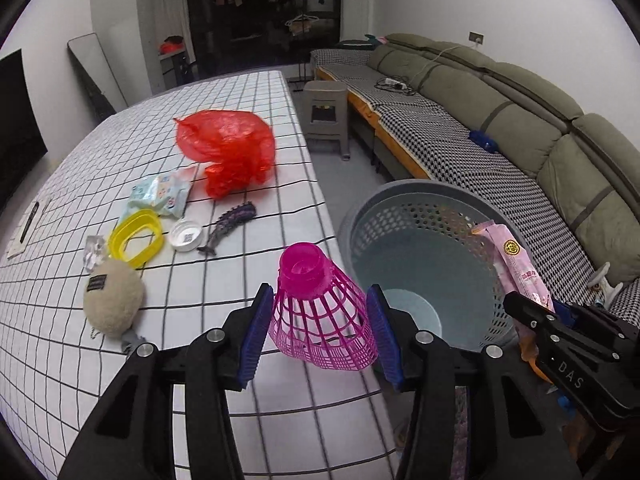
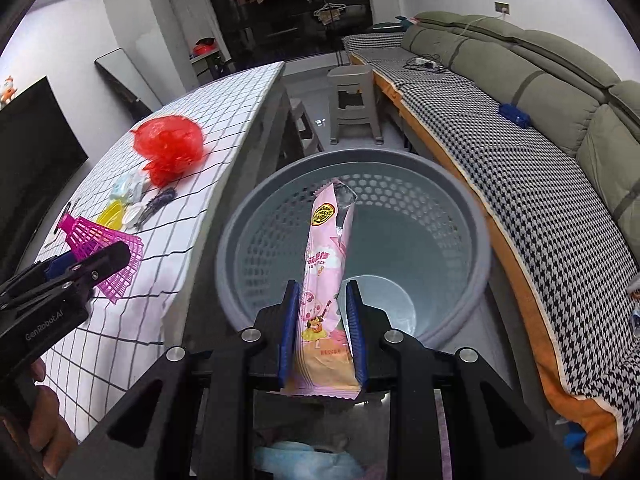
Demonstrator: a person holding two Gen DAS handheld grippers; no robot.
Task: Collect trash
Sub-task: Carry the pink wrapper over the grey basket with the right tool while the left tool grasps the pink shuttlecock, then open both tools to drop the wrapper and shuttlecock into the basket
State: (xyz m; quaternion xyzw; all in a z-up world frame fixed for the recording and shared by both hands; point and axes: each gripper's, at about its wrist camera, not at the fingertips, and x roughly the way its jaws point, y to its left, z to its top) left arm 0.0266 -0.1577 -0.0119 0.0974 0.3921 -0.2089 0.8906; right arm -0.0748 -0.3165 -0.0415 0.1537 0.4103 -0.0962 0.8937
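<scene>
My left gripper [image 1: 320,320] is shut on a pink plastic mesh cone [image 1: 320,312] and holds it over the table's right edge, next to the grey perforated bin [image 1: 420,200]. My right gripper [image 2: 322,320] is shut on a pink snack wrapper [image 2: 326,272] and holds it above the open bin [image 2: 248,232]. The wrapper also shows in the left wrist view [image 1: 516,264], and the cone in the right wrist view [image 2: 104,248]. The bin looks empty inside.
On the checked tablecloth [image 1: 240,400] lie a red plastic bag [image 1: 228,148], a wet-wipe pack [image 1: 160,194], a yellow ring [image 1: 136,238], a white lid [image 1: 185,235], a dark fish-shaped toy [image 1: 230,226] and a beige plush pouch [image 1: 114,302]. A grey stool [image 1: 326,114] and a sofa [image 1: 520,120] stand beyond.
</scene>
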